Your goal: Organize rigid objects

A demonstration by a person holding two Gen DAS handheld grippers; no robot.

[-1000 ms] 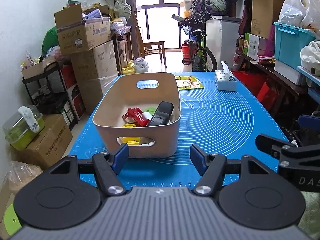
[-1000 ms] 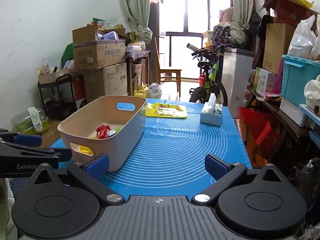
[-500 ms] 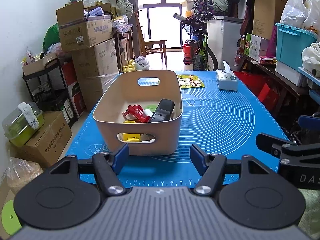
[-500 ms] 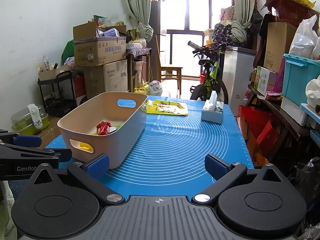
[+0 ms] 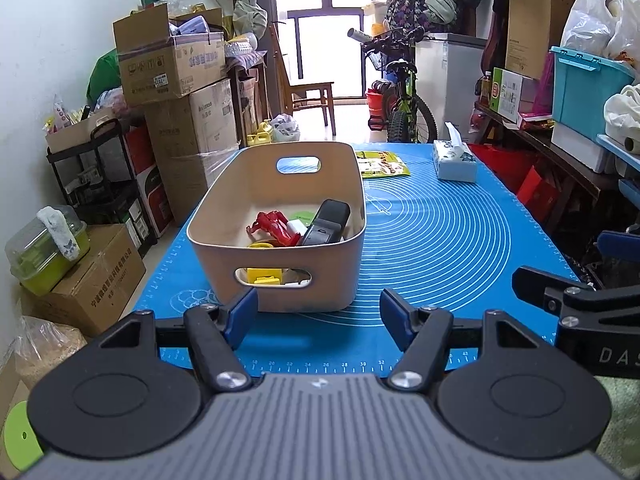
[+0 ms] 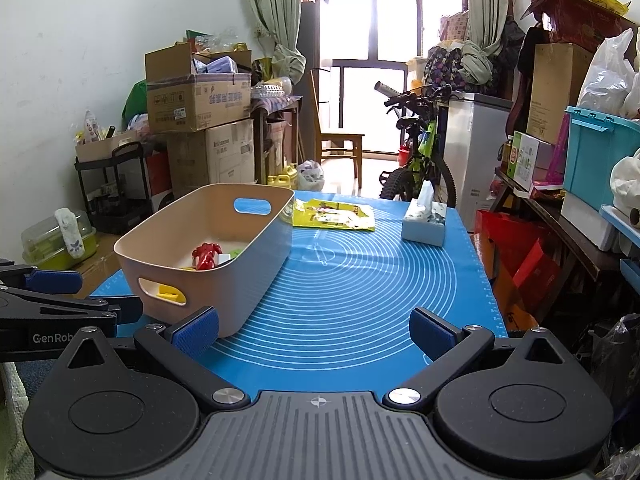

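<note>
With the left gripper (image 5: 319, 314) and right gripper (image 6: 314, 332) both spread wide and empty near the mat's (image 5: 440, 240) front edge, the toys sit inside the beige bin (image 5: 280, 280) — a careless reach could shove that light bin sideways.

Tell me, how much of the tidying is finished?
Mostly done, it seems: the beige bin already holds a red toy, a black device and a yellow piece. Both the left gripper and the right gripper are open and empty. Only a yellow packet and tissue box remain on the mat.
</note>
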